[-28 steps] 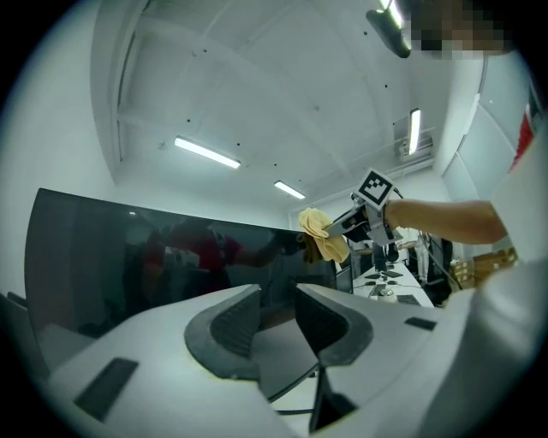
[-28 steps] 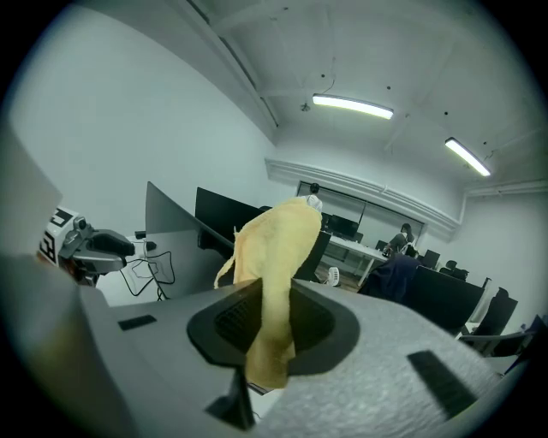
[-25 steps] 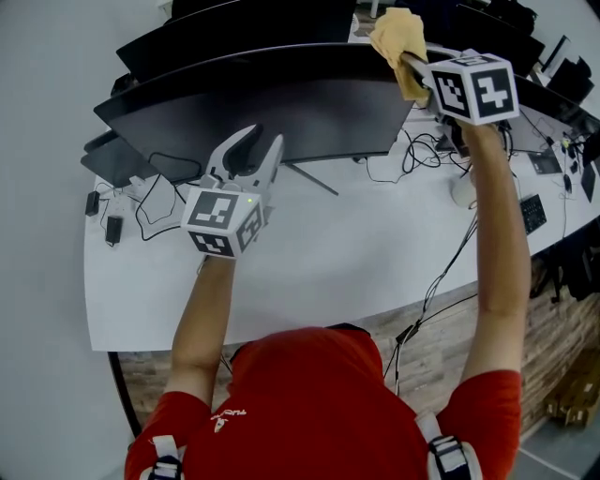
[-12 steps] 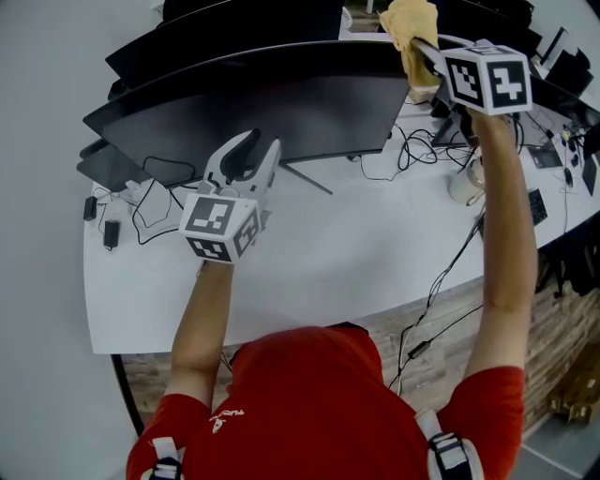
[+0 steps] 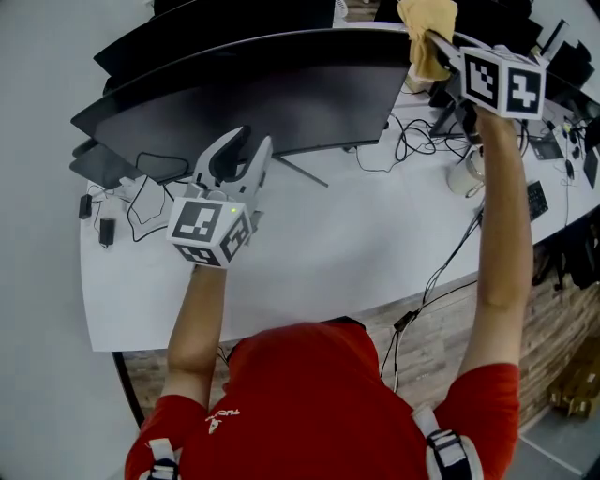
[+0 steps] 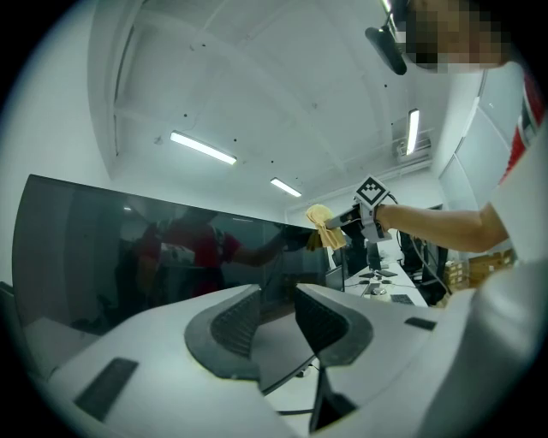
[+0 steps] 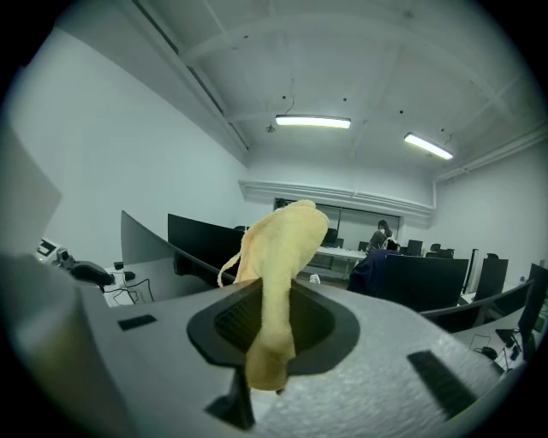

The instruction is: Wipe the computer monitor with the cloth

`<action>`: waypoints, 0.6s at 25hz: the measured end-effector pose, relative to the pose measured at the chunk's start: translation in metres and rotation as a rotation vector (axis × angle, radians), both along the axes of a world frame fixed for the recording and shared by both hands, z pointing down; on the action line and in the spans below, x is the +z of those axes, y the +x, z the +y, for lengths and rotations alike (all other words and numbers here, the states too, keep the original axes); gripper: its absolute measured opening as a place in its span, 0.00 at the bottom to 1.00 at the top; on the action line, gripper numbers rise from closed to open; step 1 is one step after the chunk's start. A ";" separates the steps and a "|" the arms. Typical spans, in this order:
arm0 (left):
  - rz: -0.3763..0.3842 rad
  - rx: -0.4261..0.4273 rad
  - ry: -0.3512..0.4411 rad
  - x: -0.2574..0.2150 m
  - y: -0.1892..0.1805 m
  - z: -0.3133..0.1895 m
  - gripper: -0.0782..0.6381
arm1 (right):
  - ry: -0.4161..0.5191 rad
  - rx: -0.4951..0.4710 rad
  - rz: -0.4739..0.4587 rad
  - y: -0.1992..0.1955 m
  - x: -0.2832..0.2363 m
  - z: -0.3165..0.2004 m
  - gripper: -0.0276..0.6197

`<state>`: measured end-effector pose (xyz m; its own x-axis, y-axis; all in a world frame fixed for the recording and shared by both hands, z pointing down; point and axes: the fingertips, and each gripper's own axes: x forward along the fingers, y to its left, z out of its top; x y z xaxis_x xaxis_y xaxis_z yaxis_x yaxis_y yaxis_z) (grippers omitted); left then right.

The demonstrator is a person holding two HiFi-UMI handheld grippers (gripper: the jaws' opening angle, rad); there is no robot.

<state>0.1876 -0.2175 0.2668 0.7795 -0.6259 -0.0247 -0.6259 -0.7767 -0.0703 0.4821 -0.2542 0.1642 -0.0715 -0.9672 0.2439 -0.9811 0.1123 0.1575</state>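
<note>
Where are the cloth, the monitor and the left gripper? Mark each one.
cloth (image 7: 278, 257), right gripper view, its folded middle.
monitor (image 5: 281, 98), head view, dark screen face.
left gripper (image 5: 253, 139), head view, midway between fingertips.

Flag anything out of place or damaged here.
Nothing spilled or broken. Only the loose cables stand out, sprawling in tangles across the desk around the monitor. The cloth is clamped in the right tongs.

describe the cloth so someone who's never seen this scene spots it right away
Start at the white desk and the wide curved dark monitor standing on it. At the monitor's upper right end, the right tool is shut on the cloth, which bunches up and droops from the jaws. It is the only soft yellow thing there; everything near it is hard and black, white or grey.
</note>
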 end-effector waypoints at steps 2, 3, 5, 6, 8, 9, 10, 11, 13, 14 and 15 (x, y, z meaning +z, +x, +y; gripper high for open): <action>-0.001 0.002 0.002 0.000 0.001 0.001 0.28 | 0.010 0.009 -0.016 0.004 0.002 0.002 0.15; -0.001 0.004 0.001 0.001 0.001 0.001 0.28 | 0.015 0.014 -0.023 0.006 0.004 0.003 0.14; -0.003 0.007 -0.002 0.003 0.002 0.002 0.28 | 0.022 0.020 -0.040 0.010 0.007 0.004 0.14; -0.005 0.008 -0.005 0.005 0.003 0.002 0.28 | 0.024 0.023 -0.050 0.012 0.010 0.004 0.14; -0.008 0.008 -0.010 0.007 0.003 0.002 0.28 | 0.030 0.032 -0.070 0.015 0.013 0.005 0.14; -0.009 0.008 -0.012 0.009 0.003 0.003 0.28 | 0.034 0.037 -0.077 0.017 0.015 0.005 0.14; -0.009 0.008 -0.014 0.010 0.003 0.003 0.28 | 0.036 0.041 -0.083 0.018 0.017 0.005 0.14; -0.010 0.008 -0.016 0.010 0.003 0.003 0.28 | 0.033 0.040 -0.088 0.018 0.020 0.005 0.14; -0.012 0.007 -0.019 0.012 0.004 0.003 0.28 | 0.016 0.032 -0.092 0.017 0.029 0.004 0.14; -0.014 0.007 -0.020 0.013 0.004 0.003 0.28 | 0.007 0.027 -0.094 0.016 0.034 0.004 0.14; -0.016 0.007 -0.021 0.014 0.004 0.003 0.28 | 0.000 0.022 -0.095 0.016 0.039 0.004 0.14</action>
<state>0.1921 -0.2143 0.2806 0.7842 -0.6206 0.0011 -0.6192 -0.7826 -0.0638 0.4977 -0.2506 0.2031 -0.0726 -0.9689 0.2366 -0.9939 0.0900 0.0639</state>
